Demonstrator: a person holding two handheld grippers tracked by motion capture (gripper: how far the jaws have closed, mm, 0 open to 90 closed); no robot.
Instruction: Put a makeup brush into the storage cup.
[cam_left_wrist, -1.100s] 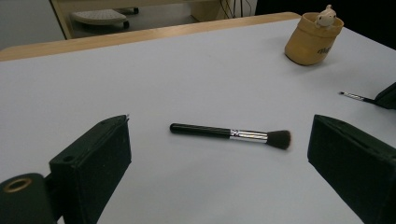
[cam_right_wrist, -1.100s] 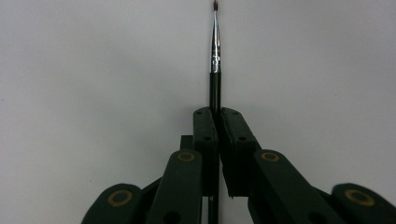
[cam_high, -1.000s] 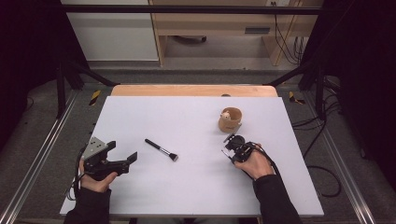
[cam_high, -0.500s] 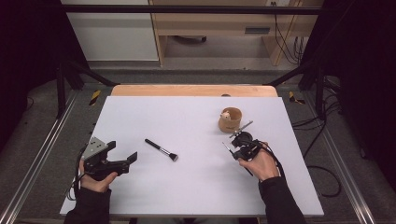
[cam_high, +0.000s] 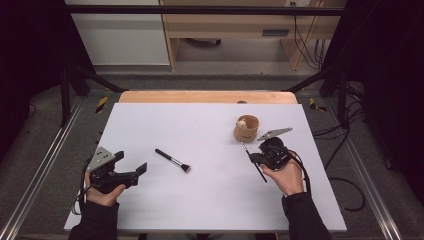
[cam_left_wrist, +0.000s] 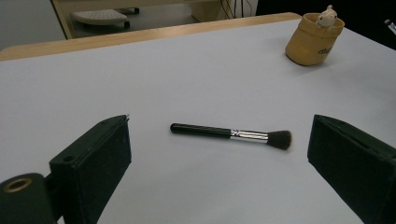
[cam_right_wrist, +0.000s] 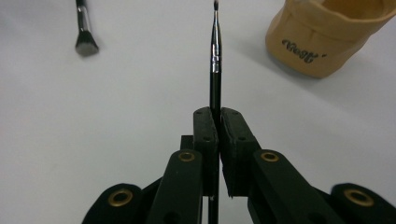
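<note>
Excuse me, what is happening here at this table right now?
A person works at a white table with a gripper in each hand. The right gripper is shut on a thin black brush, held near a tan cup with a small figure in it. The left gripper is open and points at a thicker makeup brush lying flat on the table, not touched.
</note>
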